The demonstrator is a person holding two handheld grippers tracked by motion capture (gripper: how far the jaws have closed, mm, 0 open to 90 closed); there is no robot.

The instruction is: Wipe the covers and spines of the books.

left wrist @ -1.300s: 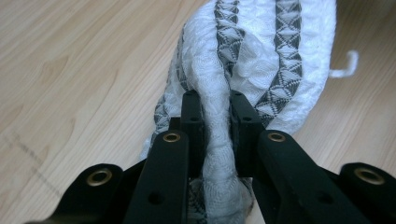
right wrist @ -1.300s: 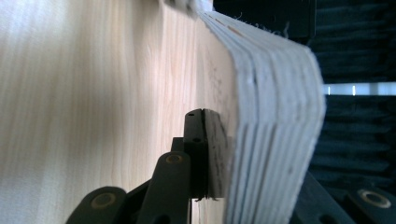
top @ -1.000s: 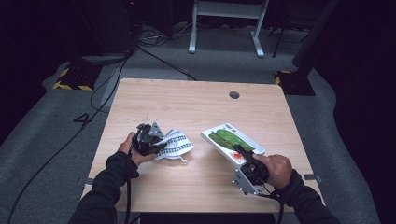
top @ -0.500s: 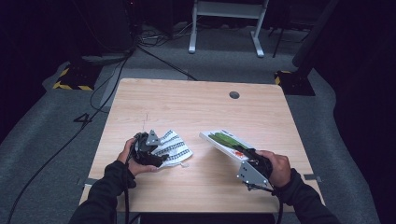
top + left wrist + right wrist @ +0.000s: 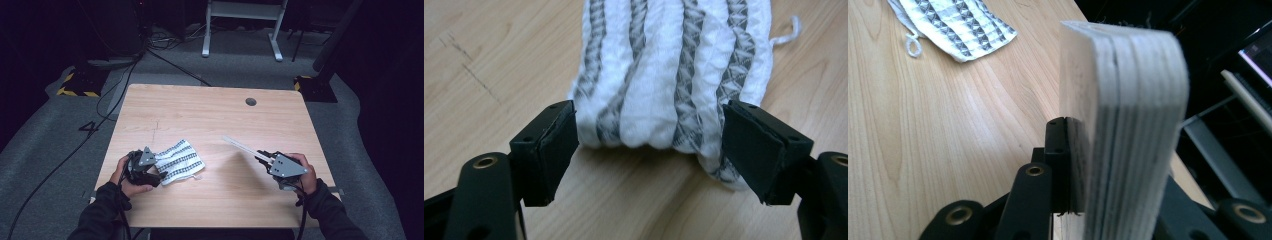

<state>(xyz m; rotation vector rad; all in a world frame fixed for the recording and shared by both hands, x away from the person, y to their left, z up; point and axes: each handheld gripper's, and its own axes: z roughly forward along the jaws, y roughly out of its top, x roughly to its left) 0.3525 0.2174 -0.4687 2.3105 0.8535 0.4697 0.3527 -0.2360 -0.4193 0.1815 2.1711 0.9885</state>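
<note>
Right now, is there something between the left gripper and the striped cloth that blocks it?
Nothing visible does. The left gripper has just been opening its jaws, and the cloth's near edge lies on the bare table between them, touched by neither pad.

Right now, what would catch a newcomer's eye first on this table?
A white cloth with grey stripes lies near the table's front left, the open left tool at its edge, jaws just opened. At the right, the right tool holds a thin book edge-up above the wood.
</note>
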